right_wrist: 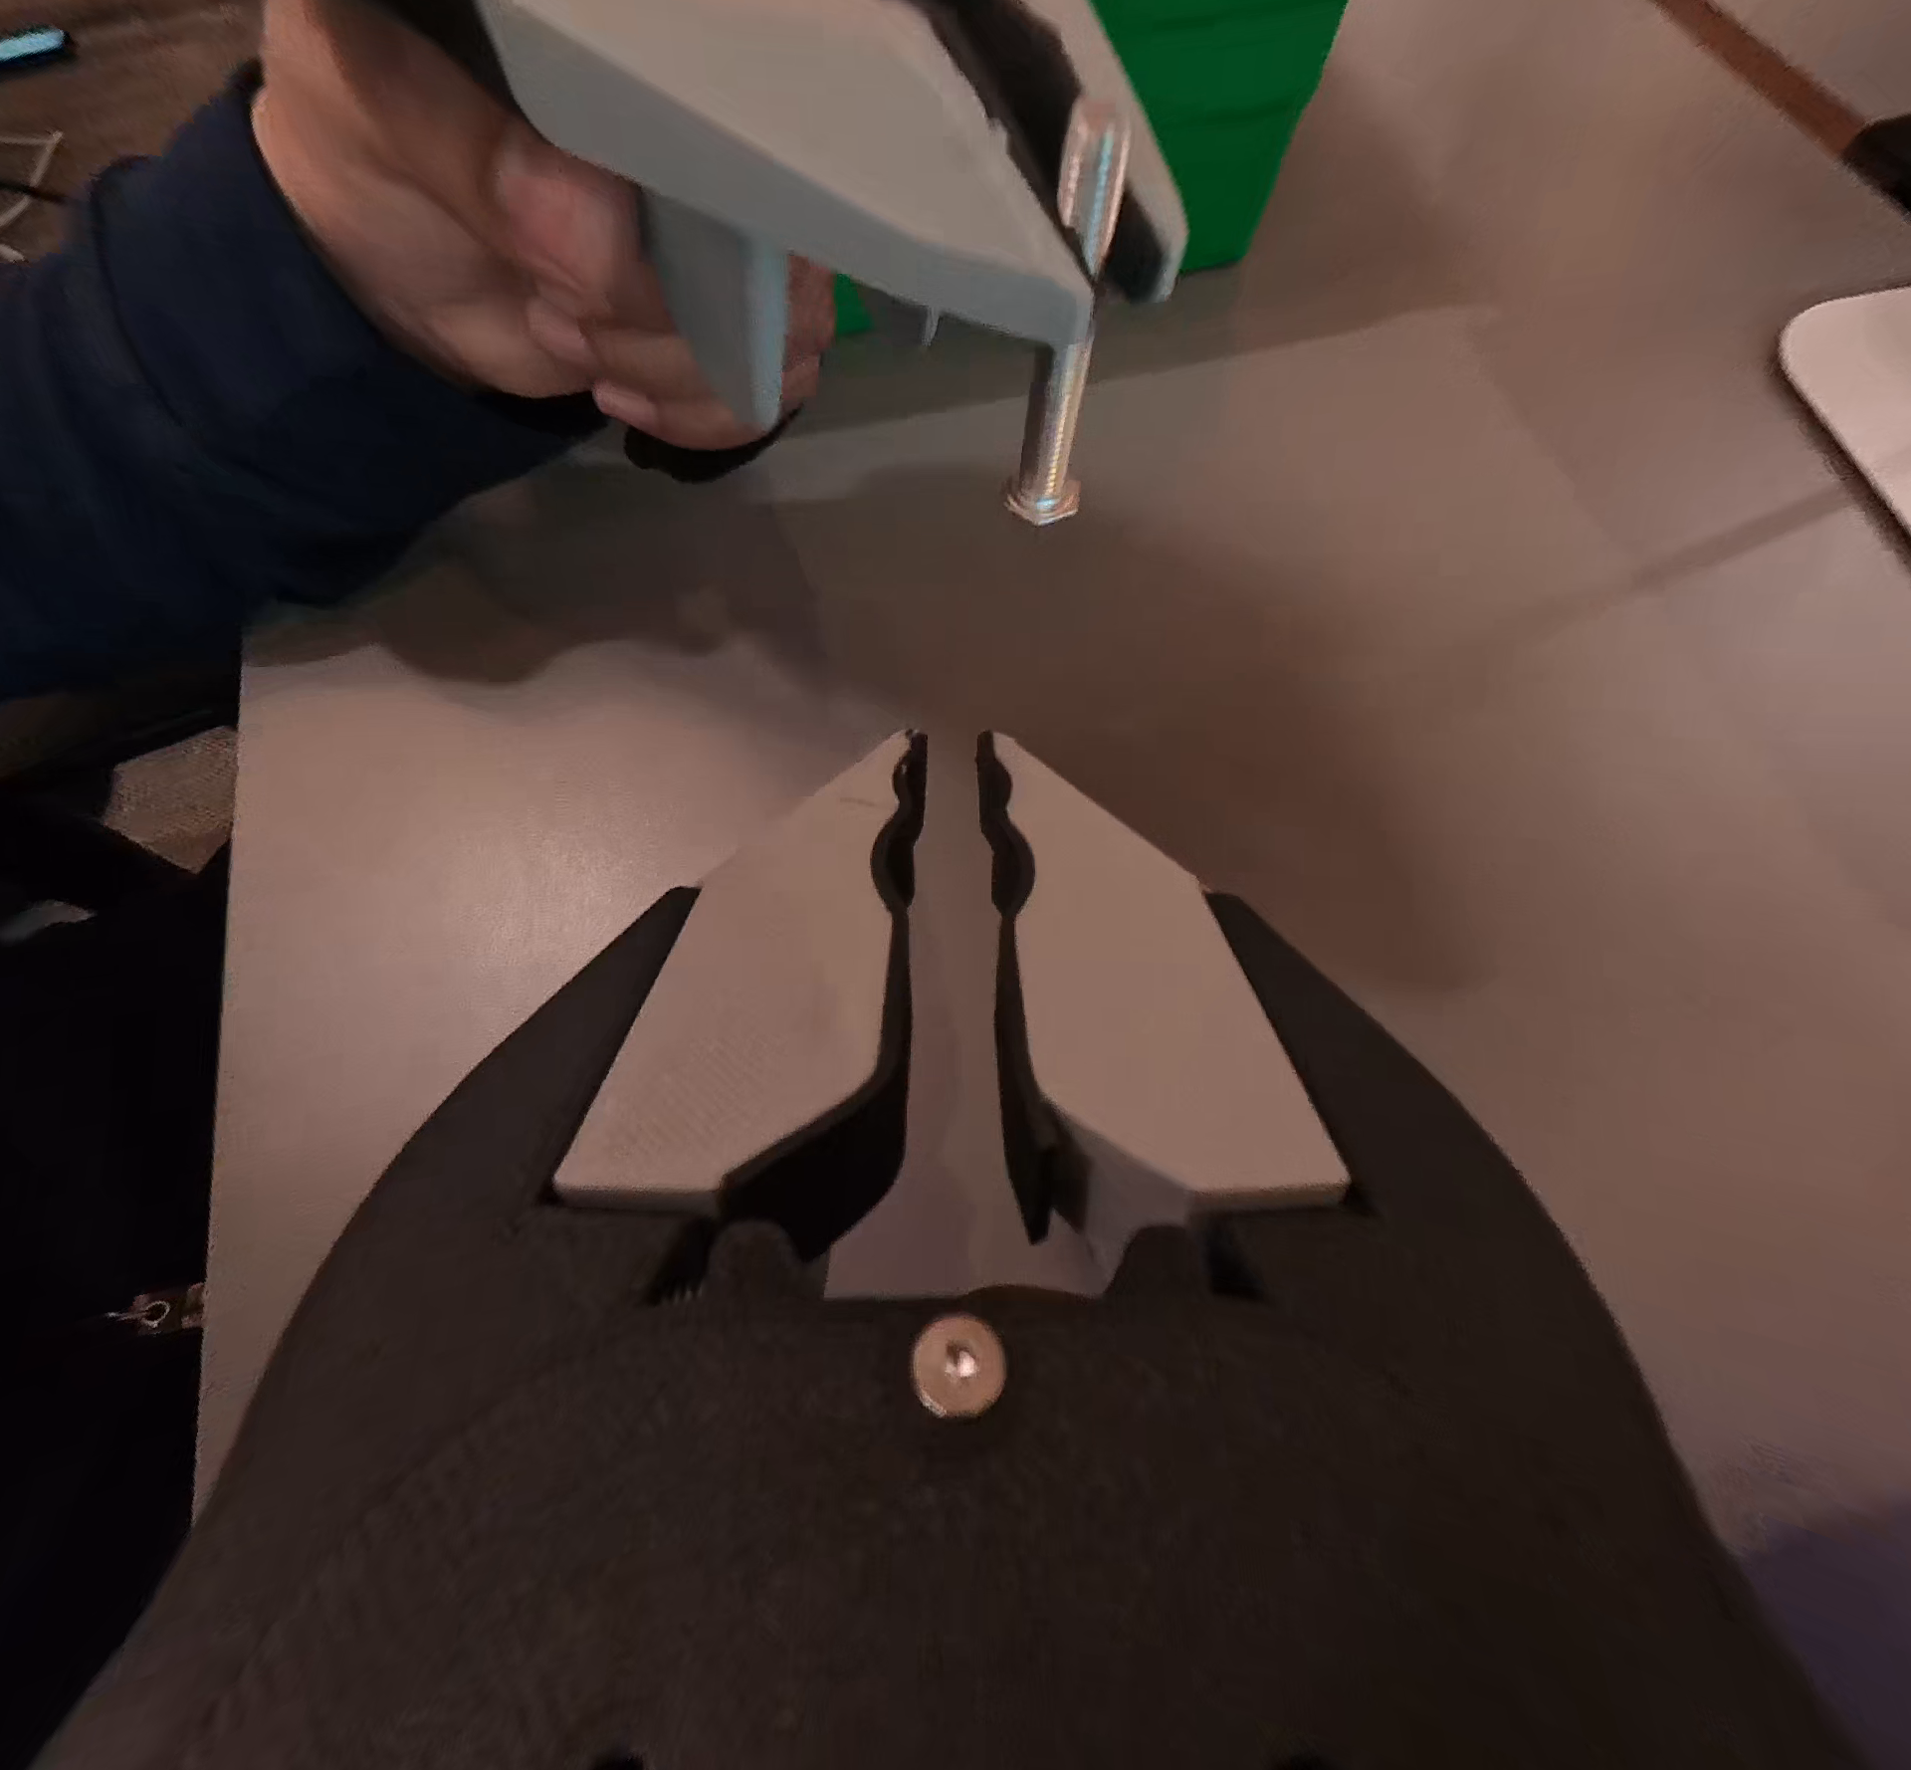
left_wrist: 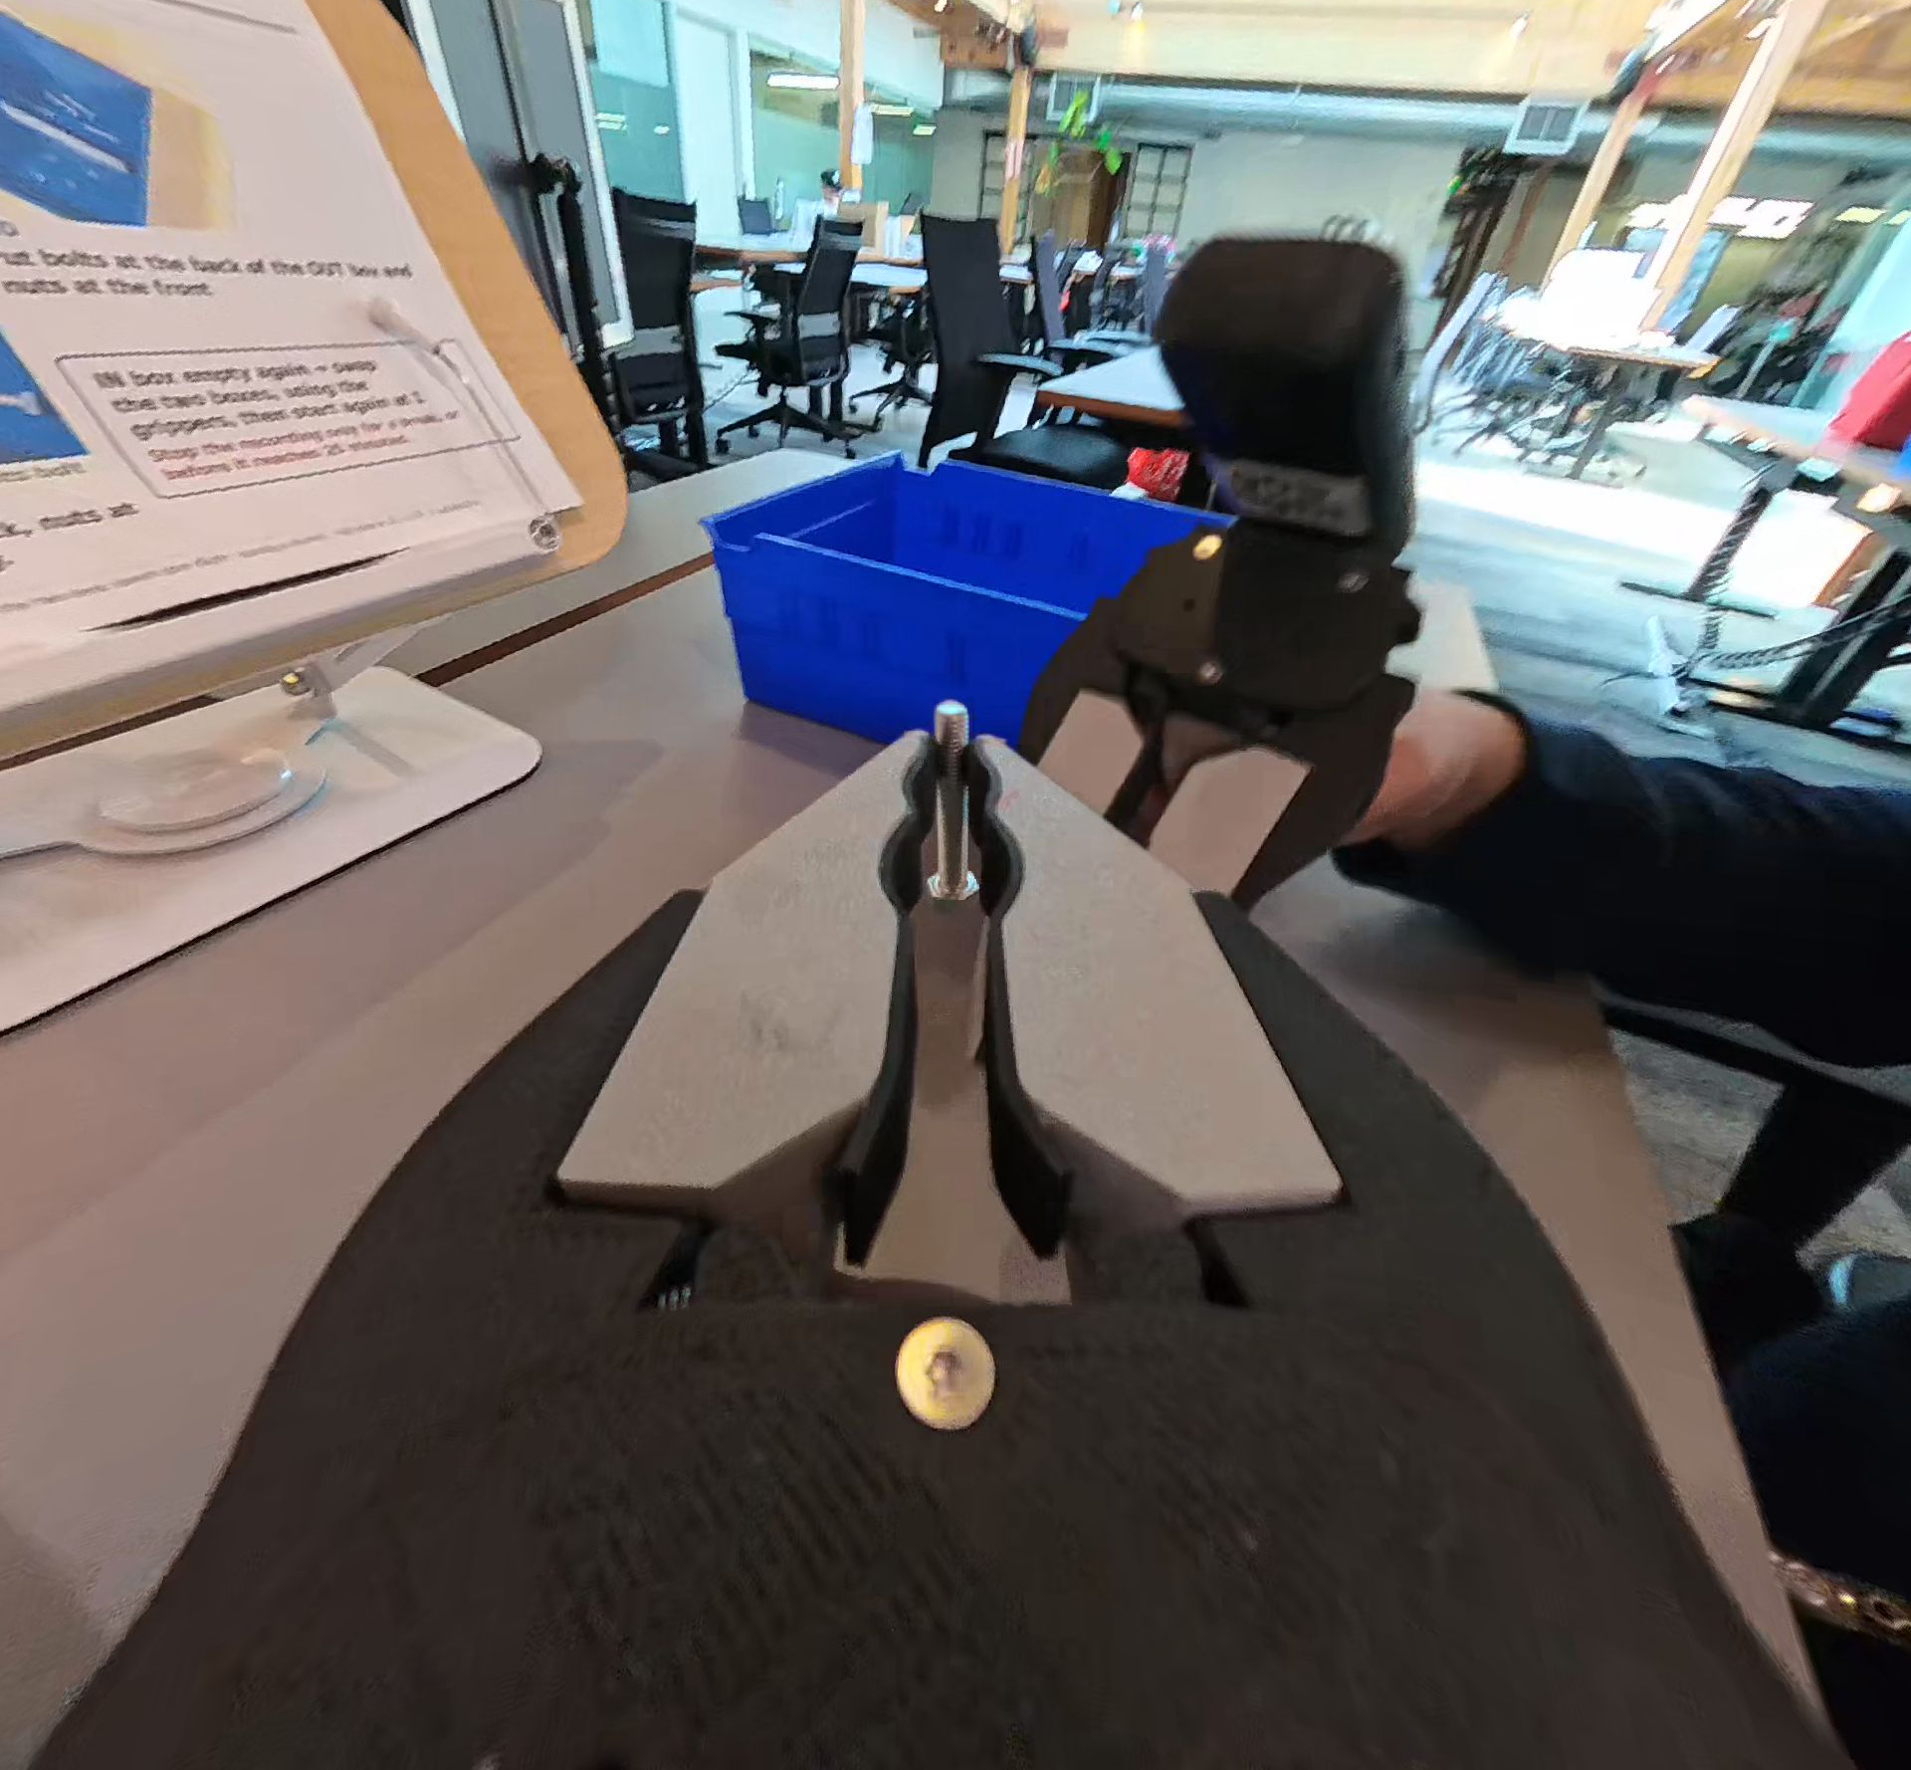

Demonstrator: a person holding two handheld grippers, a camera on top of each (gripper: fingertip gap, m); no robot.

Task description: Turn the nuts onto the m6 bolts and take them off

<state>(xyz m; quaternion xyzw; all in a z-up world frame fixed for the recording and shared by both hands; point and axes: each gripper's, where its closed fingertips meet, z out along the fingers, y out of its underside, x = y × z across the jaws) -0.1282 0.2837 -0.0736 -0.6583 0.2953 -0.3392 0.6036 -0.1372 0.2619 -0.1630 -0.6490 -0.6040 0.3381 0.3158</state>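
My left gripper (left_wrist: 949, 750) is shut on a silver bolt (left_wrist: 948, 815), gripping its shank. The threaded end sticks out beyond the fingertips and the hex head (left_wrist: 946, 885) lies on the near side. In the right wrist view the left gripper (right_wrist: 1112, 272) holds the bolt (right_wrist: 1055, 417) upright, head (right_wrist: 1044, 505) downward, above the grey table (right_wrist: 1293, 686). My right gripper (right_wrist: 946, 738) is slightly open and empty, its tips just below and in front of the bolt head. It also shows in the left wrist view (left_wrist: 1210, 790), pointing down at the table. No loose nut shows.
A blue bin (left_wrist: 910, 603) stands behind the bolt. A green bin (right_wrist: 1220, 45) stands at the far side in the right wrist view. An instruction sheet on a stand (left_wrist: 259, 272) with a white base (left_wrist: 310, 790) is at the left. Hands in dark sleeves (left_wrist: 1655, 872) hold the grippers. About 9 cm separates my left fingertips from my right. Both grippers' tips are roughly 35 cm from the white base (left_wrist: 310, 790).
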